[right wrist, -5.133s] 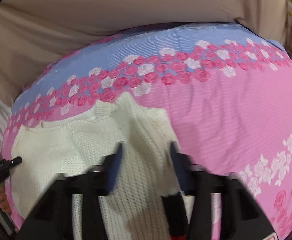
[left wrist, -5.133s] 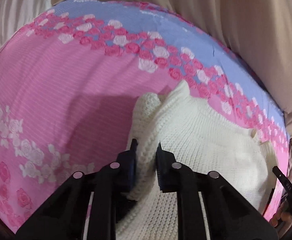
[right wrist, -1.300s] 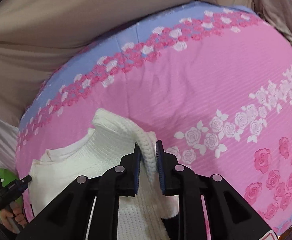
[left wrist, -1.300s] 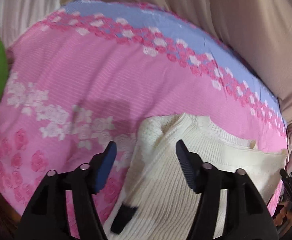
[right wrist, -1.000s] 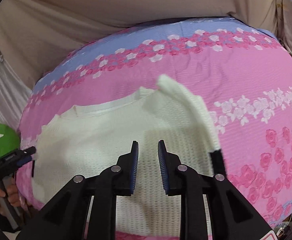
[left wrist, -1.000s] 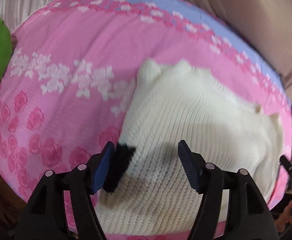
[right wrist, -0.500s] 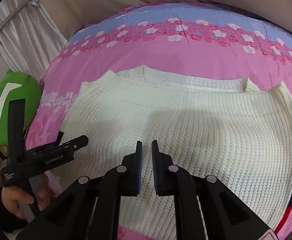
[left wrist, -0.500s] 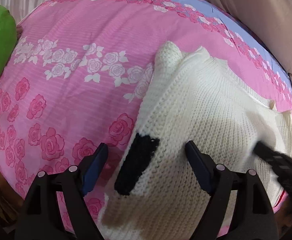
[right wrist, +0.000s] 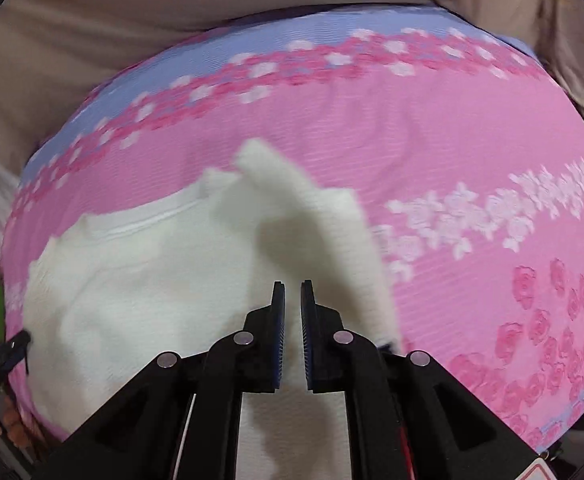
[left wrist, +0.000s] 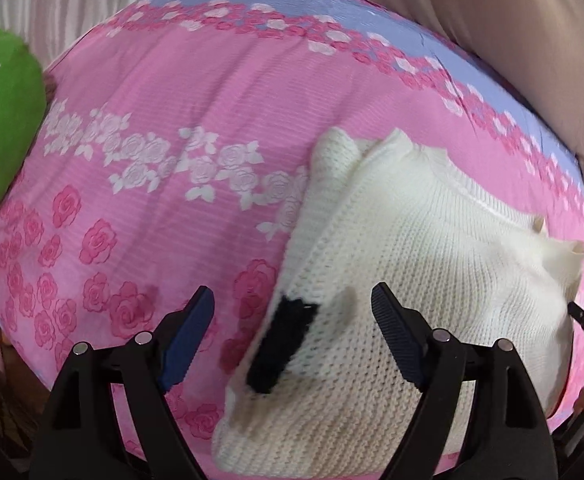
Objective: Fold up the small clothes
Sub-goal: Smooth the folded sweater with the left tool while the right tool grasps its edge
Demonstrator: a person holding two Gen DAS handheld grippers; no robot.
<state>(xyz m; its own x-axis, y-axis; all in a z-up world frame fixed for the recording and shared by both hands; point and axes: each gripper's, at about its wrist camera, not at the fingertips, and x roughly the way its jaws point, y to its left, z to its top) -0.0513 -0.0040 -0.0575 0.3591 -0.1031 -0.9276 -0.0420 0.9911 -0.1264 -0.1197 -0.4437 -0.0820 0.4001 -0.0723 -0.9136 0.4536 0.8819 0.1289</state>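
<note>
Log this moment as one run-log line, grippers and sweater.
left gripper: open, over sweater | right gripper: nearly closed, empty | sweater: sleeves folded in, on pink bedsheet

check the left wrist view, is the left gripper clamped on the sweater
No, the left gripper is wide open above the white knit sweater, its fingers apart either side of the black cuff.

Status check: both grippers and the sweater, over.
Left gripper open, empty, over the sweater's black-cuffed sleeve. Right gripper jaws nearly closed, nothing between them, above the knit. Sleeves folded in, sweater flat on pink bedsheet. Nothing in the way.
</note>
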